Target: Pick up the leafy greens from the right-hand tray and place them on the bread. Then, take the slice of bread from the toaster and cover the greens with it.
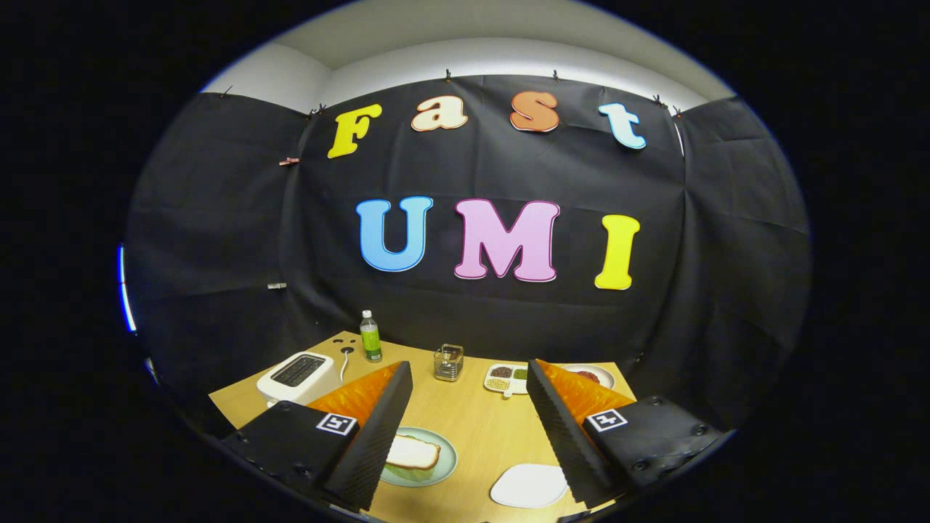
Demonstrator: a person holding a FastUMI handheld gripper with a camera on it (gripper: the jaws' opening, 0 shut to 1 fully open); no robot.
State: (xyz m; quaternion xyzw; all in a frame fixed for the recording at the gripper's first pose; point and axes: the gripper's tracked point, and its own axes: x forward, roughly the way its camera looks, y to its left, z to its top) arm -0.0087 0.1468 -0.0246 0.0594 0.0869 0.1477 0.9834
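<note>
- The wooden table [479,428] is taking up the floor of the booth, running back to the dark cloth wall; every item below is sitting on it.
- The gripper [468,428] is hanging above the near part of the table with its fingers spread wide apart; nothing is lying between them and they are pressing on nothing, so the tool is standing released.
- The white toaster [299,375] is standing beyond the left finger, toward the table's left side; its top slot is showing dark, and whether a slice is sitting in it cannot be told from here; a white cable is running from behind it toward the back edge.
- The pale green plate [436,472] is lying near, just inside the left finger, which is covering part of its rim; a slice of bread [413,452] is resting flat on it, bare on top.
- A flat white dish [529,485] is lying near, just inside the right finger.
- The divided tray [506,380] is sitting far back, just left of the right fingertip; its compartments are holding small dark, pale and green portions; the leafy greens [520,374] appear to be the green portion, though it is too small to confirm.
- A round plate [592,375] is lying just beyond the right fingertip, holding something dark red.
- A green bottle [370,336] is standing upright at the back edge, behind the toaster.
- A small clear container [448,362] is standing mid-table, between the bottle and the divided tray.
</note>
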